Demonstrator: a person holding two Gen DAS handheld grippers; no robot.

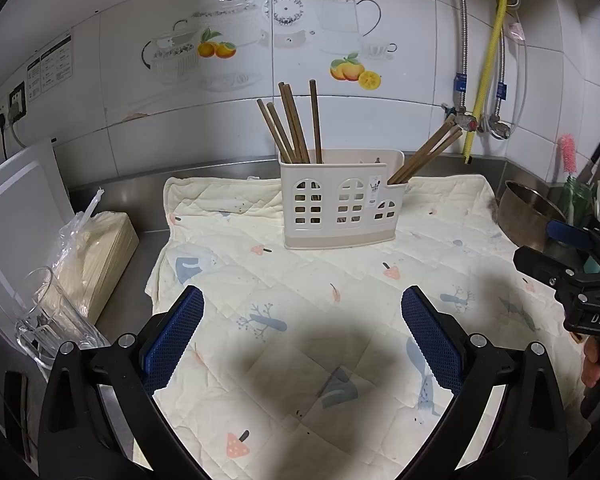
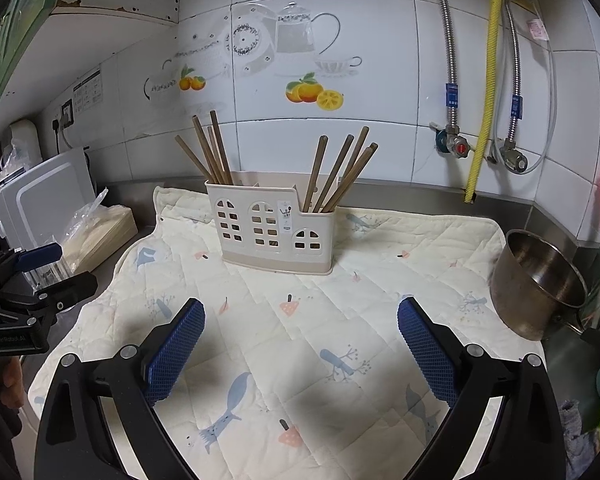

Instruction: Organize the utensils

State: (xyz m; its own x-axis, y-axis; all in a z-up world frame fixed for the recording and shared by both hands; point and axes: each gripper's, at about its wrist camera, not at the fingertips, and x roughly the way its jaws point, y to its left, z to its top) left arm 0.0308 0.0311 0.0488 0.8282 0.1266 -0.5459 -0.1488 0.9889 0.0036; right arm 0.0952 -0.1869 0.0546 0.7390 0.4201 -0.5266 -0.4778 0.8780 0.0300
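Left wrist view
Left gripper [image 1: 302, 336]: jaws spread wide, nothing between the blue pads [image 1: 172, 340]; it hangs over the quilted mat [image 1: 228, 248], well short of the holder.
Utensil holder [image 1: 340, 204]: cream plastic caddy, upright on the mat near the back wall.
Left bundle of chopsticks [image 1: 294, 124]: stands in the tall left compartment, fanned, tips leaning apart.
Right bundle of chopsticks [image 1: 428, 152]: in the low right compartment, tilted hard to the right, overhanging the caddy rim.
Right gripper [image 1: 572, 276]: seen at the frame's right edge, side-on; opening not readable from here.
Risk: the caddy looks light and sits on soft cloth; a sideways pull on a stick could tip or drag it.
Risk: a drinking glass [image 1: 48, 320] stands just left of this gripper; a wide swing could knock it.

Right wrist view
Right gripper [image 2: 300, 344]: jaws wide apart, empty, above the mat, holder ahead and apart.
Holder contents: both chopstick bundles in view, middle compartment looks empty. No loose utensil on the mat, so the sorting appears near done or between steps.
Steel pot [image 2: 540, 284]: on the mat's right edge, near the right finger [image 2: 424, 352]; outward drift could strike it.
Risk: sticks are thin and crowded; closing on one may catch its neighbour and lift two, or let it slip.
Risk: both grippers converging on the caddy could collide.
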